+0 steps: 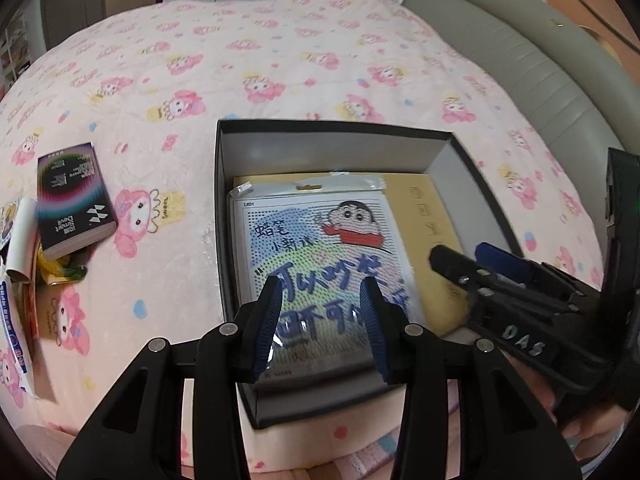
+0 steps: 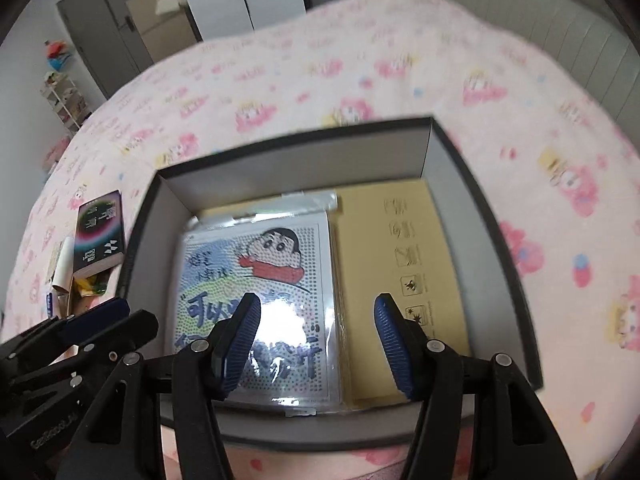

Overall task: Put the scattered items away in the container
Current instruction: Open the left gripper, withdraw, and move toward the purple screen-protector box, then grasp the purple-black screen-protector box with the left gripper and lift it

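A black box with grey inner walls (image 1: 218, 200) (image 2: 136, 240) sits on the pink bed. Inside it lies a clear-wrapped cartoon dot-art packet (image 1: 320, 240) (image 2: 260, 272) on top of a yellow envelope (image 1: 424, 216) (image 2: 380, 240). My left gripper (image 1: 320, 292) hovers open over the packet's near half, holding nothing. My right gripper (image 2: 316, 308) is open and empty above the packet's right edge and the envelope. Left of the box, a dark paperback book (image 1: 74, 196) (image 2: 98, 232) rests on a yellow-green packet (image 1: 64, 272), beside a white paper roll (image 1: 24, 236) and a blue-and-white tube (image 1: 14, 336).
A pink cartoon-print blanket (image 1: 280, 60) covers the bed. A grey padded headboard (image 1: 520, 60) curves along the right. The right gripper (image 1: 466, 256) reaches over the box's right wall, and the left gripper (image 2: 134, 314) shows at lower left. A door and shelves stand beyond the bed.
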The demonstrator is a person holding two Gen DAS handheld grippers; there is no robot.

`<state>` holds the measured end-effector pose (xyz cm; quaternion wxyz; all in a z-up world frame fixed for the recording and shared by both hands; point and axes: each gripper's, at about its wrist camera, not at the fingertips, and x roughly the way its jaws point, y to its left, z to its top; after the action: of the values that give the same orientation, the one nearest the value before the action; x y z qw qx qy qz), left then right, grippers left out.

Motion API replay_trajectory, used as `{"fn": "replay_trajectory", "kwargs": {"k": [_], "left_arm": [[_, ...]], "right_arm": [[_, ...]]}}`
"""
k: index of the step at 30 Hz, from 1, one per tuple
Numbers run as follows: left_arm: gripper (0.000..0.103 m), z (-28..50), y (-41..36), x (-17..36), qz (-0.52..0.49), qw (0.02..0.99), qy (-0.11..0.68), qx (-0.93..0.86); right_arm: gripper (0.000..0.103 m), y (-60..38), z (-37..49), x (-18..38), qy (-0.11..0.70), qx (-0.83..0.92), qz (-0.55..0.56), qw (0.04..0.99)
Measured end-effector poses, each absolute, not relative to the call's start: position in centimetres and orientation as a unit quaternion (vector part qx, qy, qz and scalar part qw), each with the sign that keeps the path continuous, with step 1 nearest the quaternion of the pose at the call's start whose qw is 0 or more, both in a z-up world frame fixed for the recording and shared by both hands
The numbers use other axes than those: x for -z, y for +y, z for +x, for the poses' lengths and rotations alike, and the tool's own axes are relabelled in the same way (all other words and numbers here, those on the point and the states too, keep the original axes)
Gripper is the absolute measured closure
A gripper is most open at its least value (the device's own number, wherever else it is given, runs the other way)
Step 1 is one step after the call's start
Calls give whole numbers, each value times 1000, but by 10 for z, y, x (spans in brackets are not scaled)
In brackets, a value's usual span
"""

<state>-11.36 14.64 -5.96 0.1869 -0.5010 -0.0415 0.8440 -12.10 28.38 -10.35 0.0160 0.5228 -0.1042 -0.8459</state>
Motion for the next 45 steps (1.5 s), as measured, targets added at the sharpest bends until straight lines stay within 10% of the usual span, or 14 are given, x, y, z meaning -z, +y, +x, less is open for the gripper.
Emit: {"fn": "replay_trajectory", "kwargs": {"k": [23,45], "left_arm": [[57,-37,-30,0,-426,52,-103,-897],[59,-197,-131,113,-448,-97,-180,-870]], "right_arm": [[47,135,-63,36,-59,886,435,148],[47,28,-230,122,10,842,521,139]]}}
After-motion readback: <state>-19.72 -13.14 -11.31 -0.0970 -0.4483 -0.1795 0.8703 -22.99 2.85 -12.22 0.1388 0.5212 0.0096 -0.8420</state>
